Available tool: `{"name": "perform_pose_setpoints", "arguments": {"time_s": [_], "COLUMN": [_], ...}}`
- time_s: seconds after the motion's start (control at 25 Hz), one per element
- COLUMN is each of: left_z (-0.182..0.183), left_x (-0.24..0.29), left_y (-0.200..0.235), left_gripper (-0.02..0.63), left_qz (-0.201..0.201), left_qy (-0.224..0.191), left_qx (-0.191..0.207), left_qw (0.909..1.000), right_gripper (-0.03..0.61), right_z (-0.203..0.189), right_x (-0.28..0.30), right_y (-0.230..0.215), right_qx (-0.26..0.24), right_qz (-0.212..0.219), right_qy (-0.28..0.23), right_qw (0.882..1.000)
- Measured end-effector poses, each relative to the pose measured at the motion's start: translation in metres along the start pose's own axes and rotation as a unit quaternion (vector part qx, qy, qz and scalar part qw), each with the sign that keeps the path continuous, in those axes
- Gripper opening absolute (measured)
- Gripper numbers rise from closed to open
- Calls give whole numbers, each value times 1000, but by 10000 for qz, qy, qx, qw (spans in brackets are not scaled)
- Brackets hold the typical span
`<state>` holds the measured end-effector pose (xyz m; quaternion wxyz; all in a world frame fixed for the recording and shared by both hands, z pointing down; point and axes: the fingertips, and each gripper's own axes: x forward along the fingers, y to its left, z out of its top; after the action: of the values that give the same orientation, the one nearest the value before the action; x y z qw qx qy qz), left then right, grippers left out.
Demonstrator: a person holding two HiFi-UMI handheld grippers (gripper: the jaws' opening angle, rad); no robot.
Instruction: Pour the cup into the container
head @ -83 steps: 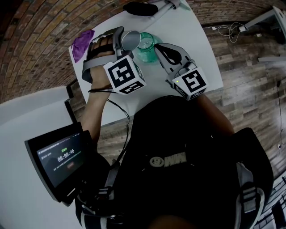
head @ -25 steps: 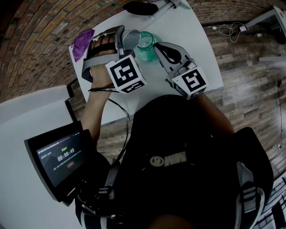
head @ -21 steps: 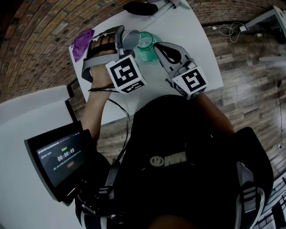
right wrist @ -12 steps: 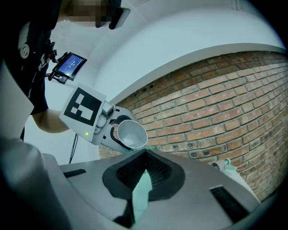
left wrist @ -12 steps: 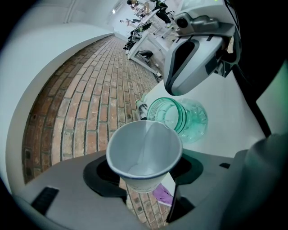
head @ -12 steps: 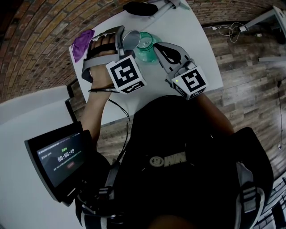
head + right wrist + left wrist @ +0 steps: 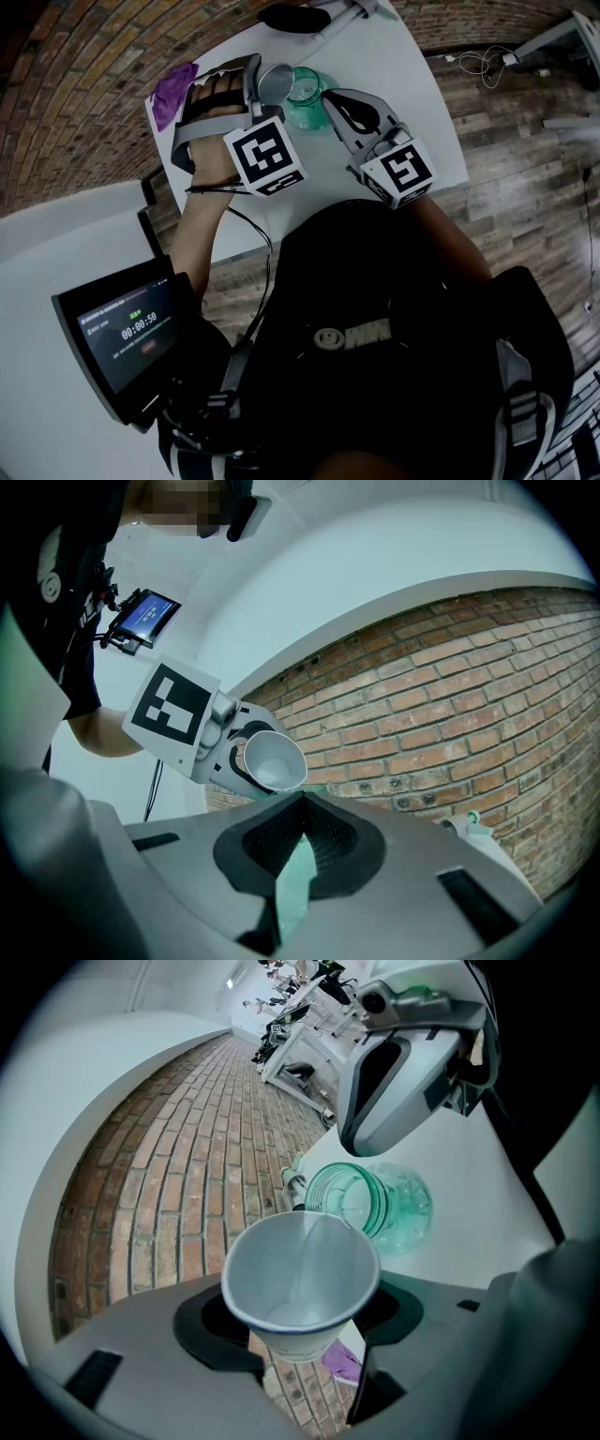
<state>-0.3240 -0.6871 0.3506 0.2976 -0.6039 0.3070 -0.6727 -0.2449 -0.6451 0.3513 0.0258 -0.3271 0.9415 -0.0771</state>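
The clock on the small screen [image 7: 127,328] has counted up — the left gripper [image 7: 302,1330] has rolled the cup [image 7: 298,1274] a tiny bit.

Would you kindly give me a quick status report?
Left gripper shut on cup, tilted toward container. Right gripper shut on container. Nothing in the way.

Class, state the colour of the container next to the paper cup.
The container is see-through green, clearest in the left gripper view.

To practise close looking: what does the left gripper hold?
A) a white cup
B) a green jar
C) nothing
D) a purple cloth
A: the left gripper clamps the cup between its jaws; the jar lies beyond it.
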Motion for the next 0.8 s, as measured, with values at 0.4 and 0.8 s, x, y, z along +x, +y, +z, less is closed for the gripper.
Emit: {"name": "perform_pose_setpoints", "arguments": {"time_s": [0.4,0.8], "left_z": [0,1], "left_x": [0,1], "left_y": [2,2], "left_gripper": [302,301], "left_qz": [87,148], "left_qy": [63,95], "left_qx": [190,351], "left_qw": [9998,9992], "right_gripper": [0,0], "right_z": [0,2], "right_x": [1,2], "right_y": [1,0], "right_qx": [-16,-11], "right_qz": [7,-1], "right_qy": [8,-21], "right_qw": [10000,10000]}}
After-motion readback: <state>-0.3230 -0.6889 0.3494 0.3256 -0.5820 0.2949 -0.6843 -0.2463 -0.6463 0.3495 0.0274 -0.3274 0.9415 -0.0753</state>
